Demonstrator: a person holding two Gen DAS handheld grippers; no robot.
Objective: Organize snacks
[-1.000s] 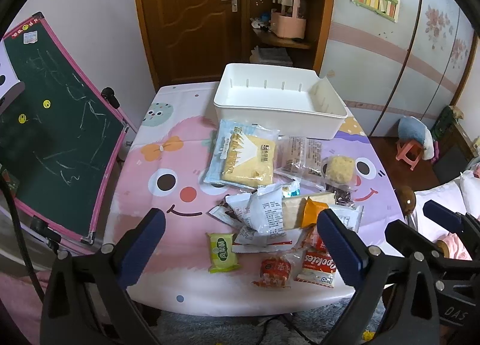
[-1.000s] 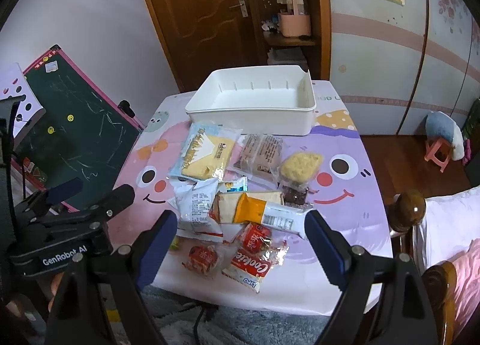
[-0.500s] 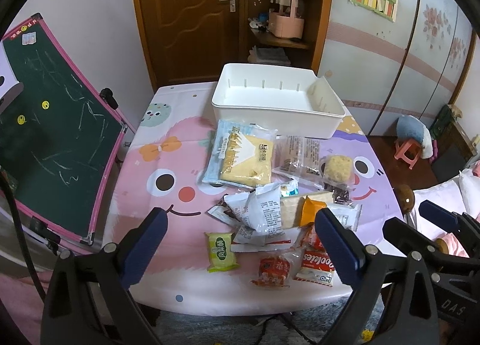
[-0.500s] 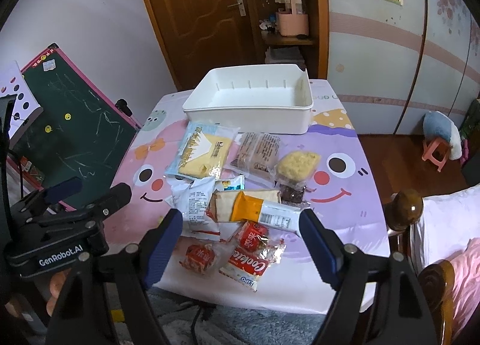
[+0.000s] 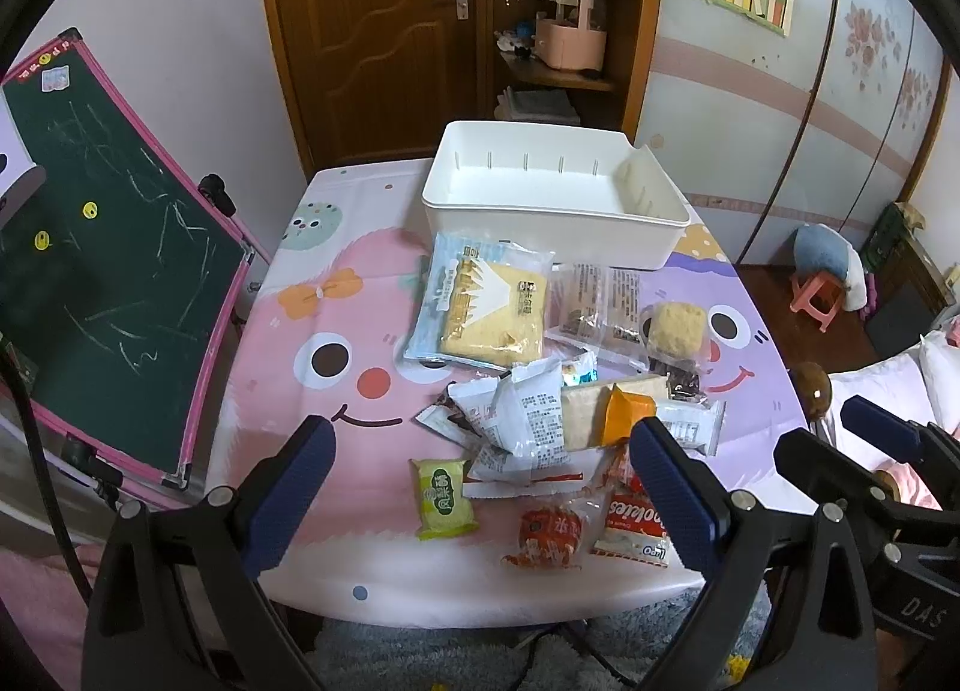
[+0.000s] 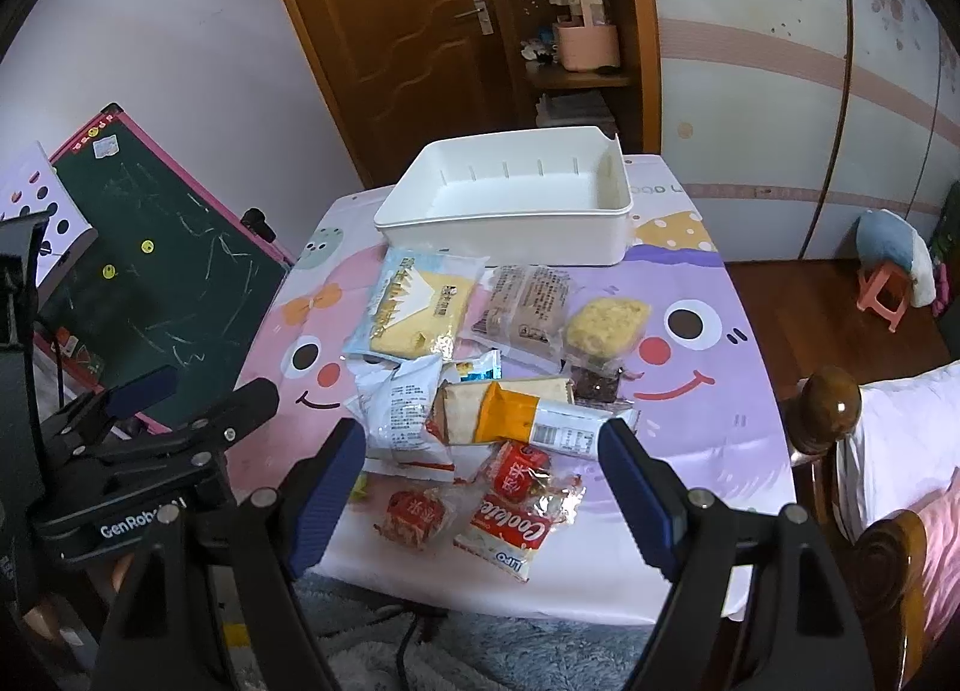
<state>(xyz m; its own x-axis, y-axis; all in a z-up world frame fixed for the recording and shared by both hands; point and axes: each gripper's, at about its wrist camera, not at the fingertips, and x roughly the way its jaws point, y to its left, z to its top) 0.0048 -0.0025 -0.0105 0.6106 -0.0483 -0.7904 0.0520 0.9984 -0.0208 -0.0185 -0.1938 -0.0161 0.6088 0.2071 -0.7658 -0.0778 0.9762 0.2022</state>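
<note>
Both claws released, holding nothing: left claw (image 5: 480, 493), right claw (image 6: 483, 487). Snacks (image 5: 540, 391) piled mid-tabletop (image 5: 336, 295); white bin (image 5: 552, 211) at far edge.

Ahead of you, past the tabletop's far edge, stands a brown wooden door (image 5: 372, 30) beside a wooden corner shelf (image 5: 558, 18). A pink-framed green chalkboard (image 5: 108, 271) leans off the left edge. You'll see a small pink plastic stool (image 5: 819, 298) on the brown wooden floor (image 6: 840, 307) to the right.
</note>
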